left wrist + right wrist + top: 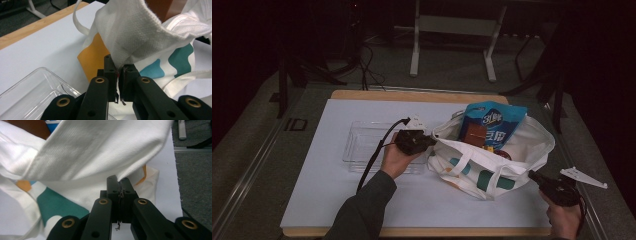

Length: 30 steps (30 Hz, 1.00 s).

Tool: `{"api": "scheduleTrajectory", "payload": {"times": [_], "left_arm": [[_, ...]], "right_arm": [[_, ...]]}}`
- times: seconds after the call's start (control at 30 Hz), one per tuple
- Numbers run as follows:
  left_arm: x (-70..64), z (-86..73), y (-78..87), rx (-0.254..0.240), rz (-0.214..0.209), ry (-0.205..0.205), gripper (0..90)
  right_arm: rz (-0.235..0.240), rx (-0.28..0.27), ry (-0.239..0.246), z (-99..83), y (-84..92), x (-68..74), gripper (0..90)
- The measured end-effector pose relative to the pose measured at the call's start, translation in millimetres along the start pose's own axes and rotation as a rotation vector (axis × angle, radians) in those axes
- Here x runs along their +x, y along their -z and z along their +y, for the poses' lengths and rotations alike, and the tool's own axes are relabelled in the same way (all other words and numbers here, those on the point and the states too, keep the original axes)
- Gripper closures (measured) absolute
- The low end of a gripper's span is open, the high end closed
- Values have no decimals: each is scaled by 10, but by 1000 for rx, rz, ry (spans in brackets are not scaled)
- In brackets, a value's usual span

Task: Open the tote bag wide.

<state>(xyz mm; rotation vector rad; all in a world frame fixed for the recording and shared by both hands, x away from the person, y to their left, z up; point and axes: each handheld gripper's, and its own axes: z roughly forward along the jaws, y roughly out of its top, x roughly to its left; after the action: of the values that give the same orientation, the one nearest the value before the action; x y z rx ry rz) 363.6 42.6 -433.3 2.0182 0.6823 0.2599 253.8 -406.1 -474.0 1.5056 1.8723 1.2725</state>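
Nearest in the high view, the right claw (532, 175) is held at the near right corner of the bench (337, 200), and its tip is lost against the rim of the white tote bag (492, 160); in the right gripper view the jaws are seen pressed together on a fold of that white cloth, so the bag's edge is pinched by them; the hand under it is cut off by the bottom edge of the high view. A little farther, the left claw (430, 141) is met at the bag's left rim; in the left gripper view its jaws are likewise closed on a pinch of the woven cloth, which the dark high view cannot make clear. The bag is lying in the right half of the bench with its mouth held open between the two claws; teal and orange patches are printed on its side. Inside it, a blue snack packet (494, 122) is standing up, with a brown packet (474, 134) before it; smaller things below them are too dark to be named. Just beside the left claw, a clear plastic tray (362, 145) is placed, and nothing can be made out in it.
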Motion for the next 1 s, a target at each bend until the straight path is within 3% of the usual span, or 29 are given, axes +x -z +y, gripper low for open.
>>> {"api": "scheduleTrajectory", "payload": {"times": [0.07,0.13,0.33,0.6,0.87,1.0], "left_arm": [[-3,15,48,-15,-10,12,863],[-7,20,61,-4,-16,9,868],[-4,-62,-20,79,-20,2,872],[-16,-79,-113,121,-1,-5,871],[-1,-110,-206,162,12,2,871],[3,-113,-204,159,10,8,871]], "right_arm": [[4,-3,-4,-2,31,4,894],[35,-19,-42,-33,117,-4,896],[36,53,-74,-165,44,-36,898],[-38,171,-23,-230,-196,18,898],[-40,197,-33,-261,-244,2,899],[-45,211,-32,-266,-262,3,898]]}}
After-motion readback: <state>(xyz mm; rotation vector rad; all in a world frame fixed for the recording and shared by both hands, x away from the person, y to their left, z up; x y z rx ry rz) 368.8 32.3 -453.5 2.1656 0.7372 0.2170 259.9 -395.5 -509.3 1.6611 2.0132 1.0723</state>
